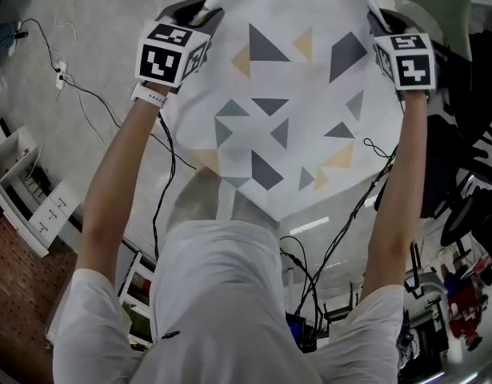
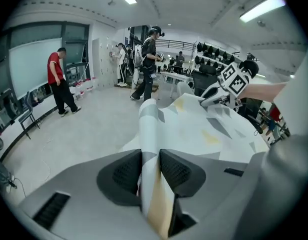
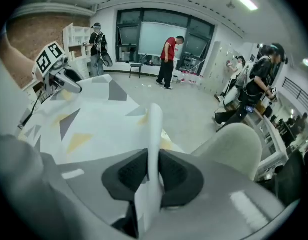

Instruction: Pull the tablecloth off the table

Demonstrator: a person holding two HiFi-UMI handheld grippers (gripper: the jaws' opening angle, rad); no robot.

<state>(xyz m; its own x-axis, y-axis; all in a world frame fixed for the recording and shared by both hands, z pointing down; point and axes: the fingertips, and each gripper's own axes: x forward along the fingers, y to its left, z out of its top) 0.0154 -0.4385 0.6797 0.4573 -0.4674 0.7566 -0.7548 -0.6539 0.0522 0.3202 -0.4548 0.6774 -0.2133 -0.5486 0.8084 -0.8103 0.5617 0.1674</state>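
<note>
A white tablecloth (image 1: 286, 110) printed with grey and yellow triangles hangs spread in the air between my two grippers, in front of the person's white shirt. My left gripper (image 1: 199, 13) pinches one upper corner. In the left gripper view that gripper (image 2: 151, 156) has its black pads pressed on a bunched fold of the cloth (image 2: 194, 129). My right gripper (image 1: 379, 21) holds the other upper corner. The right gripper view shows its jaws (image 3: 154, 166) clamped on a thin upright fold, with the cloth (image 3: 93, 119) stretching away toward the left gripper (image 3: 68, 81).
Grey floor lies below, with black cables (image 1: 110, 110) trailing over it. A white shelf unit (image 1: 22, 190) stands at the left. A pale green chair (image 3: 239, 144) is close on the right. A person in a red shirt (image 3: 169, 59) and several others stand farther off.
</note>
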